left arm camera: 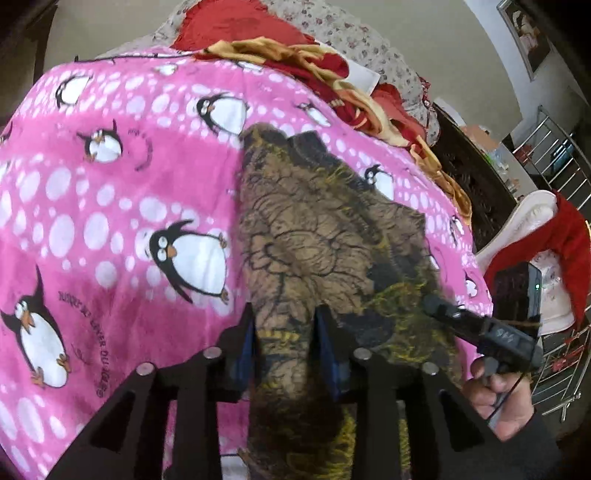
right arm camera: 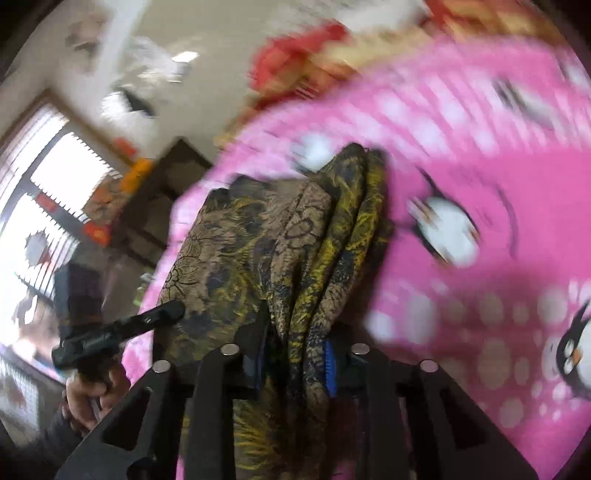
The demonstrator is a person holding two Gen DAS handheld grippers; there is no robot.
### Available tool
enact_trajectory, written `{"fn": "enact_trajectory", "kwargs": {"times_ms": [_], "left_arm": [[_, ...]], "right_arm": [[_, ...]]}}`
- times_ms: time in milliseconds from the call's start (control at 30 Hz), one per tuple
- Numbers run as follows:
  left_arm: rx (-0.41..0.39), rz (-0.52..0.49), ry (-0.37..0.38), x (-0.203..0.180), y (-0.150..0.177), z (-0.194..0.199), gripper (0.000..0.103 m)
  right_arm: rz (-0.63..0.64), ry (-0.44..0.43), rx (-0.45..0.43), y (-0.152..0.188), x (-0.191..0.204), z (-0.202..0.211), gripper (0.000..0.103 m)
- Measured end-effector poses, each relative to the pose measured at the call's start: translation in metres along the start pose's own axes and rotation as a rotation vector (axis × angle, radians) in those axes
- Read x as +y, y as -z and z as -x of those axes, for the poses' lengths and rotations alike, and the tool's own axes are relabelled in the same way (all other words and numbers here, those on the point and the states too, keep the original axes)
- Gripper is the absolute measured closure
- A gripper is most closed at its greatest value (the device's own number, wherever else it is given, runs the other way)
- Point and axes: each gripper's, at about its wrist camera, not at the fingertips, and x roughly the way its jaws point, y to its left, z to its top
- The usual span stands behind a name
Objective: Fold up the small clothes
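A brown, black and yellow patterned garment (left arm camera: 314, 236) lies bunched lengthwise on a pink penguin blanket (left arm camera: 129, 184). My left gripper (left arm camera: 284, 314) is shut on its near end, and the cloth fills the gap between the blue pads. At the right, a hand holds the right gripper, one black finger (left arm camera: 454, 317) of which rests on the garment's edge. In the blurred right wrist view my right gripper (right arm camera: 295, 321) is shut on a gathered fold of the same garment (right arm camera: 229, 251), which hangs in pleats over the blanket (right arm camera: 480, 166). The left gripper's finger (right arm camera: 147, 319) shows at the left.
Red and yellow cloths (left arm camera: 314, 62) are piled at the blanket's far edge on floral bedding (left arm camera: 351, 33). Dark carved furniture (left arm camera: 469, 177) and a metal rack (left arm camera: 561, 166) stand to the right. A bright window (right arm camera: 48, 184) lies beyond the bed's edge.
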Motion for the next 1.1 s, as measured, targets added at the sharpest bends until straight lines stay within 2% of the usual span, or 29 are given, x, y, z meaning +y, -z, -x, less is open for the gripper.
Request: {"fn": "enact_trajectory", "kwargs": {"times_ms": [67,167,200,267,300,367,400,467,500,567,600,633,667,700,733,767,867,967,1000,1100], "left_arm": [[-0.018,-0.002,-0.008,0.002,0.0,0.008,0.058],[-0.093,-0.044,-0.054,0.0,-0.001,0.036,0.056],[-0.123,-0.052,-0.057,-0.003,0.001,0.046,0.054],[-0.168,-0.072,-0.047,-0.012,0.007,0.06,0.042],[-0.178,-0.089,-0.041,-0.019,0.011,0.064,0.041],[-0.186,-0.121,-0.042,-0.037,0.019,0.065,0.04],[-0.186,-0.139,-0.017,-0.044,0.029,0.065,0.04],[-0.171,-0.157,-0.027,-0.054,0.043,0.064,0.042],[-0.144,-0.163,-0.01,-0.058,0.054,0.061,0.042],[-0.109,-0.169,-0.023,-0.06,0.069,0.053,0.055],[-0.079,-0.18,-0.078,-0.059,0.079,0.045,0.056],[-0.054,-0.194,-0.113,-0.056,0.088,0.034,0.063],[-0.066,-0.227,-0.125,-0.054,0.097,0.027,0.066],[-0.1,-0.259,-0.127,-0.054,0.103,0.026,0.066],[-0.117,-0.267,-0.124,-0.054,0.105,0.026,0.066],[-0.113,-0.241,-0.114,-0.053,0.103,0.027,0.066],[-0.091,-0.177,-0.114,-0.057,0.086,0.036,0.069],[-0.184,-0.187,-0.126,-0.067,0.054,0.053,0.065],[-0.201,-0.187,-0.137,-0.071,0.038,0.053,0.064],[-0.232,-0.15,-0.178,-0.075,-0.013,0.035,0.063]], "right_arm": [[-0.045,-0.014,-0.011,0.0,-0.004,0.012,0.074],[0.006,0.019,-0.051,0.003,0.01,0.044,0.073],[0.068,0.046,-0.064,0.006,0.024,0.056,0.073],[0.217,0.117,-0.097,0.013,0.056,0.074,0.073],[0.31,0.165,-0.108,0.021,0.078,0.08,0.074],[0.422,0.189,-0.086,0.038,0.107,0.08,0.079],[0.5,0.194,-0.058,0.053,0.125,0.076,0.081],[0.592,0.274,-0.008,0.074,0.14,0.065,0.082],[0.608,0.302,0.032,0.084,0.144,0.055,0.09],[0.606,0.37,0.076,0.102,0.14,0.043,0.098],[0.608,0.41,0.096,0.108,0.136,0.035,0.098],[0.614,0.446,0.127,0.115,0.127,0.027,0.098],[0.611,0.48,0.157,0.123,0.112,0.02,0.097],[0.587,0.467,0.162,0.126,0.099,0.017,0.097],[0.56,0.427,0.131,0.124,0.093,0.021,0.097],[0.528,0.398,0.133,0.123,0.088,0.026,0.097],[0.442,0.372,0.165,0.112,0.087,0.031,0.097],[0.502,0.415,0.049,0.091,0.116,0.044,0.097],[0.482,0.433,-0.002,0.075,0.123,0.045,0.096],[0.356,0.503,-0.078,0.039,0.128,0.035,0.094]]}}
